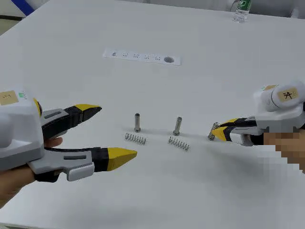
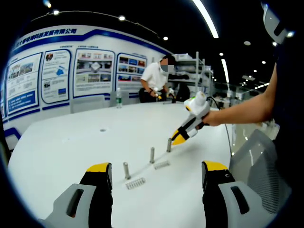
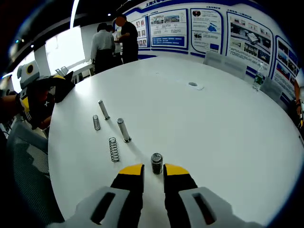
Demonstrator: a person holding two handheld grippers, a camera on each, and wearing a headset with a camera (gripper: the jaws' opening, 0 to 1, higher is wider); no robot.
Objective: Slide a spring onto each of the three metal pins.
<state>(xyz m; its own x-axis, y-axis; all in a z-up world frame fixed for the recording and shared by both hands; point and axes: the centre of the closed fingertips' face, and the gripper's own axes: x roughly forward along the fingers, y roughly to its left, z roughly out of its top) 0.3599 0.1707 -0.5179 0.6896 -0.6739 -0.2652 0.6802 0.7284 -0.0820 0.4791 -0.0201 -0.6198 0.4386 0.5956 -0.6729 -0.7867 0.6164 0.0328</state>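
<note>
Two loose springs, left tongs wide open, empty, right tongs narrow at sprung pin, grip unclear

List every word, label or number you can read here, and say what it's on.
"A": sticker on the right gripper.
Too blurred to read: tag on the left gripper.
Too small to read: bottle label; markings on the power strip.
Blurred, unreadable: headings and text on the wall posters.
</note>
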